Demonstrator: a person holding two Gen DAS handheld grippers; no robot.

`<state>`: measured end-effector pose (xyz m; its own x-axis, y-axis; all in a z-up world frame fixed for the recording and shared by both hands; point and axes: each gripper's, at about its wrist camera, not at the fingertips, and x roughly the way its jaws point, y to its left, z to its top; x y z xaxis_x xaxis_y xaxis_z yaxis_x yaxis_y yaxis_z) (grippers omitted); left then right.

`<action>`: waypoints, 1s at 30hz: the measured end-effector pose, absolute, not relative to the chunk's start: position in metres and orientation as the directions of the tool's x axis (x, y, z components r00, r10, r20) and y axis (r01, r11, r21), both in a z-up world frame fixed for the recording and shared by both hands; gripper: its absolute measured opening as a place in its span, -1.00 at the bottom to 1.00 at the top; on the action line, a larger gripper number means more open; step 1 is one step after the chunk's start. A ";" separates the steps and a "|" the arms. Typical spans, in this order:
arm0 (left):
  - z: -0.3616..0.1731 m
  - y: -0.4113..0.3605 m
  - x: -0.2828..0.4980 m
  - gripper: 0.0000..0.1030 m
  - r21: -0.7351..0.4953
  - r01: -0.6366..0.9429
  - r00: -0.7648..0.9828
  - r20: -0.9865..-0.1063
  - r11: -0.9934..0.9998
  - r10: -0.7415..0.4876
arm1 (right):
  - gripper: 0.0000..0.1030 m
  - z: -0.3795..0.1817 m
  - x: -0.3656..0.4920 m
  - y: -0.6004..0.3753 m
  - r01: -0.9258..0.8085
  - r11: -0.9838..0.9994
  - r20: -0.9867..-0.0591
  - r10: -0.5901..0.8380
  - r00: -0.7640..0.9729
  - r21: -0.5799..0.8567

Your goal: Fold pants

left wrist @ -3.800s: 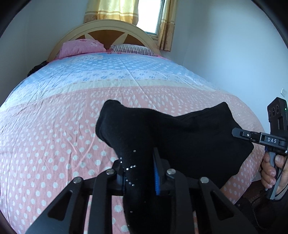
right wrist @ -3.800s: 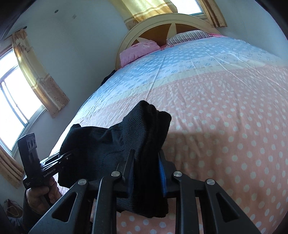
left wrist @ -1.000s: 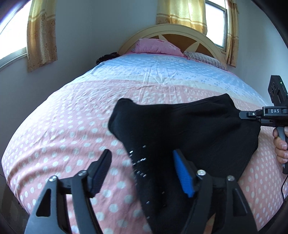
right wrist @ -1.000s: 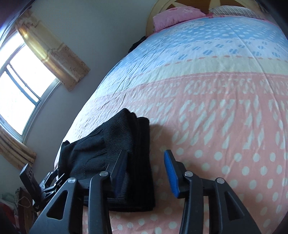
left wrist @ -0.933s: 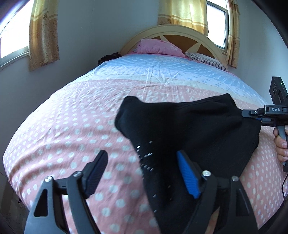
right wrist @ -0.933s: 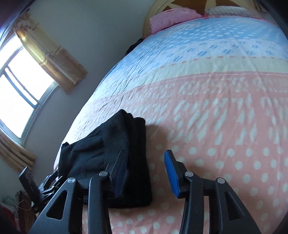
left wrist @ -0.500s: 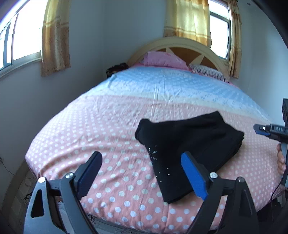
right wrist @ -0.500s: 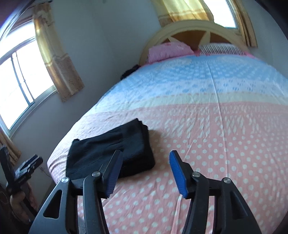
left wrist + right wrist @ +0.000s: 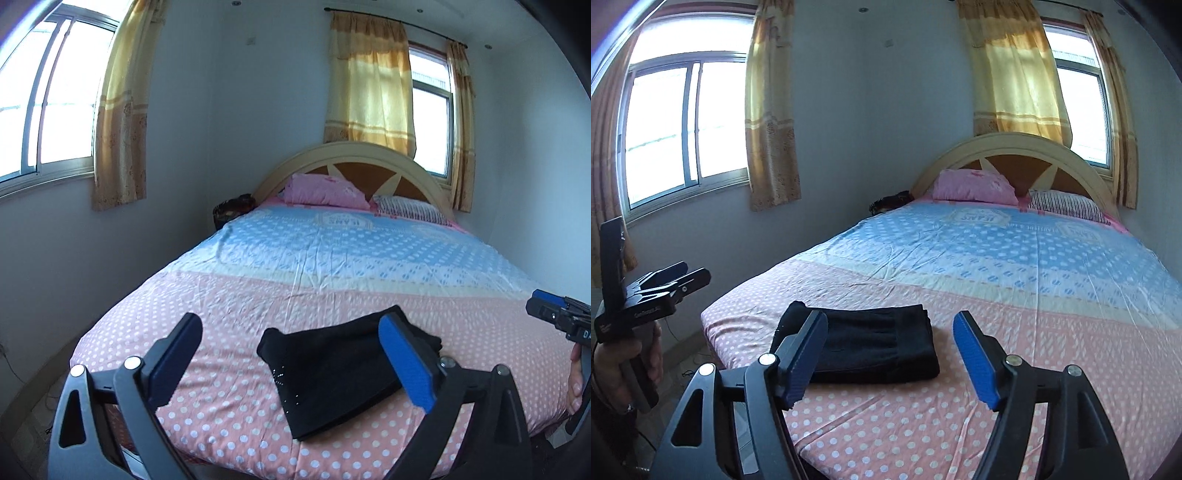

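We find the pants lying as a compact black bundle on the pink dotted end of the bed, near its foot edge and toward the window-side corner. From the right wrist view the bundle reads as a flat, squared stack with layered edges aligned.

The left gripper has its jaws wide apart, and they have just been opening; nothing sits between them, the garment lying well beyond on the bedspread. The right gripper likewise has its jaws apart, also just opening, with nothing held. Each gripper appears in the other's view, and, off the sides of the bed and clear of the fabric.

We judge the fold complete or very nearly so.

Risks from here:
- The bundle sits close to the foot edge; any further nudge from a jaw could push it over the side.
- One corner of the stack rises slightly in the left wrist view; soft knit may relax and let the top layer spring open.
- A renewed grasp on only the upper layer would drag it and undo the alignment.
- The wrinkled bedspread gives little grip, so the stack could slide if the cover is pulled.
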<state>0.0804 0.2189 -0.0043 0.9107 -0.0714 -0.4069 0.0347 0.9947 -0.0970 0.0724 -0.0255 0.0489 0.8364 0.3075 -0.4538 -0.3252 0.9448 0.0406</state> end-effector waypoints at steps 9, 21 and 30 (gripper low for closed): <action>-0.003 0.211 0.077 0.99 -0.092 0.039 0.913 -0.401 0.995 -0.073 | 0.40 0.044 0.069 -0.037 -0.312 0.948 -0.461 0.305 0.833 0.065; -0.002 0.202 0.073 0.99 -0.073 0.046 0.912 -0.404 0.996 -0.072 | 0.40 0.042 0.064 -0.041 -0.304 0.950 -0.458 0.302 0.836 0.071; -0.003 0.202 0.074 0.99 -0.074 0.044 0.909 -0.410 0.996 -0.071 | 0.40 0.041 0.064 -0.042 -0.304 0.950 -0.462 0.304 0.833 0.077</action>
